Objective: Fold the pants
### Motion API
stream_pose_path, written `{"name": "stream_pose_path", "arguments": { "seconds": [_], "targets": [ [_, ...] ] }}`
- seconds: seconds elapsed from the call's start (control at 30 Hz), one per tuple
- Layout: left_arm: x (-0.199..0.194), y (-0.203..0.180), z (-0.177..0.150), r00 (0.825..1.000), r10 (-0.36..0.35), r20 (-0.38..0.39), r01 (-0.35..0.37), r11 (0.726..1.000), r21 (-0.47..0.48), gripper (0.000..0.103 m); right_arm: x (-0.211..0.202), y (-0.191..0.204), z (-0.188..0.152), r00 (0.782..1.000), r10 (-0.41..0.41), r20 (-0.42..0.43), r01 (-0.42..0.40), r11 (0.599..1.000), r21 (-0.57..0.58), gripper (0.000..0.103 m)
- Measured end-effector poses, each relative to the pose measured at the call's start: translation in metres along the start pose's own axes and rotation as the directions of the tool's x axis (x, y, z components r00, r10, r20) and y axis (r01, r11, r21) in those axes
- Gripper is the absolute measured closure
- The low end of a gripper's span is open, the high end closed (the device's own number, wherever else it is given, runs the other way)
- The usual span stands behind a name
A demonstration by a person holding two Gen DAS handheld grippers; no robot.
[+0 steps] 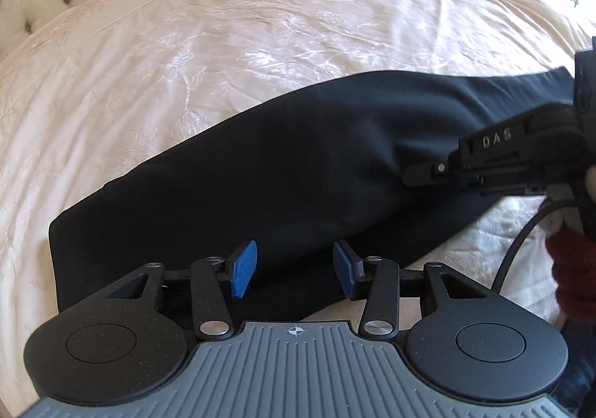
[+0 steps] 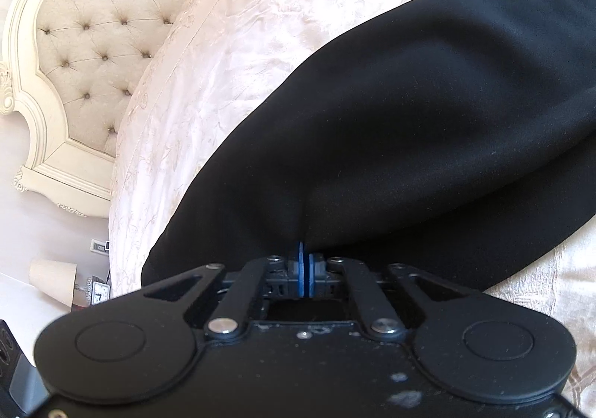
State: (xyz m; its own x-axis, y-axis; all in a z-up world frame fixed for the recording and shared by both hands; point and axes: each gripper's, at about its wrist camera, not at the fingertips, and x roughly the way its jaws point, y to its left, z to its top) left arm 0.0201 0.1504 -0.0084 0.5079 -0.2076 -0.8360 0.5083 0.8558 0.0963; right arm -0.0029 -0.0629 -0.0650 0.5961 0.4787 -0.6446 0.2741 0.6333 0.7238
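Left gripper (image 1: 294, 265), pads spread, hovers over the near-left end of the black pants (image 1: 283, 157) lying lengthwise left-to-right on the bedspread (image 1: 186, 45); your right gripper (image 2: 304, 265) pinches their near edge

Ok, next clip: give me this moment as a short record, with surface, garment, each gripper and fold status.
surface: bed with cream bedspread, tufted headboard behind
garment: black pants, laid long across the bed
left gripper: open, blue pads over the pants' near edge, not pinching cloth
right gripper: pads closed together at the pants' edge; cloth puckers toward them, so it seems pinched
fold status: pants look folded lengthwise; no crosswise fold yet
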Motion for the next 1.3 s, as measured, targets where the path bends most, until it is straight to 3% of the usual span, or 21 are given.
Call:
{"name": "stream_pose_path", "arguments": {
  "seconds": [0.13,0.4,0.43,0.47,0.53,0.63,0.77,0.87,1.0,1.13,1.2,1.3],
  "targets": [
    [0.006,-0.015,-0.007,0.999,0.024,-0.031,-0.021,0.995,0.093,0.059,-0.015,-0.002,0.0,1.0,0.011,0.009,-0.011,1.0,-0.029,0.099],
    [0.037,-0.03,-0.002,0.982,0.186,-0.02,-0.178,0.963,0.202,0.059,-0.023,-0.006,0.005,1.0,0.016,0.003,-0.016,0.999,-0.038,0.098],
    [0.039,-0.031,-0.002,0.982,0.188,-0.009,-0.181,0.958,0.221,0.068,-0.023,-0.006,0.005,1.0,0.013,0.0,-0.013,0.999,-0.042,0.098],
    [0.039,-0.031,0.0,0.985,0.173,0.002,-0.168,0.957,0.237,0.086,-0.022,-0.005,0.006,1.0,0.008,-0.003,-0.008,0.999,-0.046,0.098],
    [0.031,-0.027,0.007,0.989,0.15,0.01,-0.148,0.958,0.247,0.093,-0.019,0.001,0.007,1.0,0.004,-0.01,-0.005,0.999,-0.051,0.098],
    [0.003,-0.02,0.018,0.991,0.126,0.037,-0.131,0.954,0.269,0.094,-0.028,0.008,0.009,1.0,0.024,-0.001,-0.024,0.998,-0.063,0.098],
    [-0.018,-0.023,0.01,0.997,0.072,-0.028,-0.056,0.922,0.384,0.094,-0.045,0.011,0.004,0.999,0.037,0.001,-0.037,0.996,-0.081,0.098],
    [-0.001,-0.033,-0.006,0.989,0.102,-0.108,-0.04,0.883,0.468,0.093,-0.038,0.005,-0.01,0.999,0.002,-0.044,-0.006,0.995,-0.097,0.098],
    [0.029,-0.029,-0.015,0.968,0.122,-0.219,-0.014,0.897,0.443,0.091,-0.016,-0.008,-0.023,0.993,-0.061,-0.106,0.053,0.995,-0.081,0.097],
    [0.019,-0.016,-0.013,0.973,0.069,-0.22,0.02,0.925,0.379,0.09,-0.01,-0.007,-0.025,0.99,-0.075,-0.118,0.06,0.991,-0.122,0.096],
    [0.007,-0.006,-0.008,0.976,-0.013,-0.217,0.084,0.943,0.321,0.09,-0.011,-0.005,-0.023,0.989,-0.07,-0.127,0.051,0.988,-0.145,0.091],
    [-0.016,0.016,0.001,0.968,-0.197,-0.153,0.224,0.958,0.182,0.089,-0.01,-0.003,-0.021,0.986,-0.073,-0.152,0.047,0.984,-0.174,0.079]
  ]
}}
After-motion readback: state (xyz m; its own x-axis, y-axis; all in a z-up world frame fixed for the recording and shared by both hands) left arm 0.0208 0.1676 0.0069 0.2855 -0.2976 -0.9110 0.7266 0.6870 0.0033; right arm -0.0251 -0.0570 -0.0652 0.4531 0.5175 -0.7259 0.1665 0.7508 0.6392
